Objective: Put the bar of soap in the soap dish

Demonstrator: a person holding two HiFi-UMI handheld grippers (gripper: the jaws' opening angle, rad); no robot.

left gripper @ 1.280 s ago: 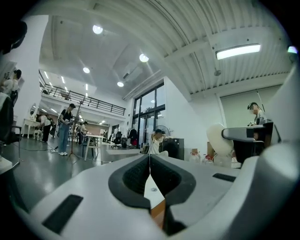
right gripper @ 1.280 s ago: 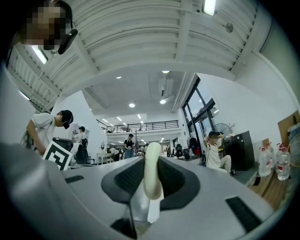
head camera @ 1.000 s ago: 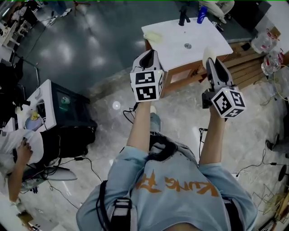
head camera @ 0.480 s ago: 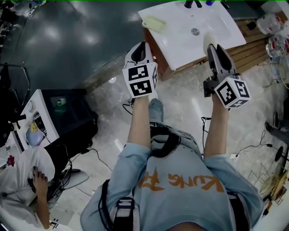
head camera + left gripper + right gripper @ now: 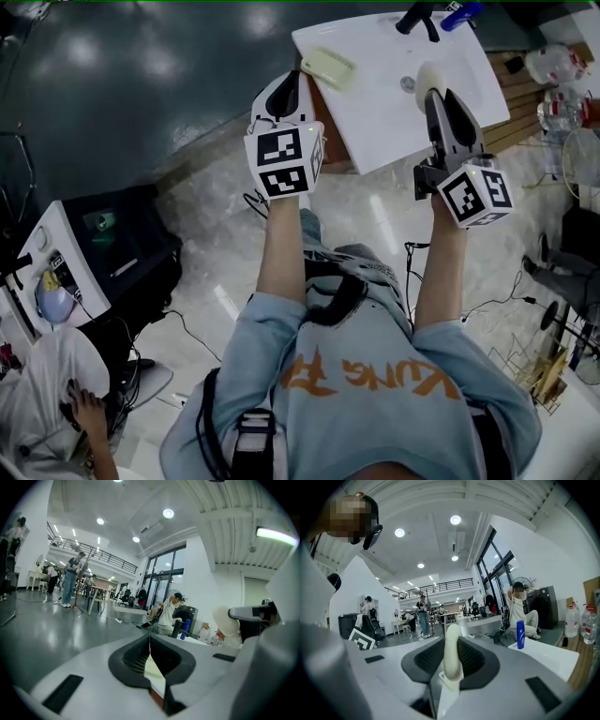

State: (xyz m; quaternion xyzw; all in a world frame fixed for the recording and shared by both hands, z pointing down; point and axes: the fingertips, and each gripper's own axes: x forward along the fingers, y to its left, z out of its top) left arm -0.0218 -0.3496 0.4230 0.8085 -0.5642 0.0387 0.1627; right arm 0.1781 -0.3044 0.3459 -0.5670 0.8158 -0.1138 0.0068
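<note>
A cream bar of soap (image 5: 430, 78) is clamped upright in my right gripper (image 5: 441, 94), which hovers over the white sink top (image 5: 375, 112) near the drain (image 5: 408, 84). In the right gripper view the soap (image 5: 452, 656) stands between the jaws. The pale green soap dish (image 5: 328, 67) sits empty on the sink's left corner. My left gripper (image 5: 286, 89) is shut with nothing in it, just left of the sink edge and short of the dish. In the left gripper view its jaws (image 5: 150, 656) meet in a thin seam, and the soap (image 5: 226, 620) shows at the right.
A black faucet (image 5: 417, 16) and a blue bottle (image 5: 461, 13) stand at the sink's far edge. A wooden frame (image 5: 511, 122) carries the sink. Water jugs (image 5: 553, 66) sit to the right. A black cart (image 5: 103, 253) and a seated person (image 5: 47, 394) are at the left.
Both grippers have come nearer the sink; the right one with the soap is now over the basin, and the left one has reached the sink's left edge by the dish.
</note>
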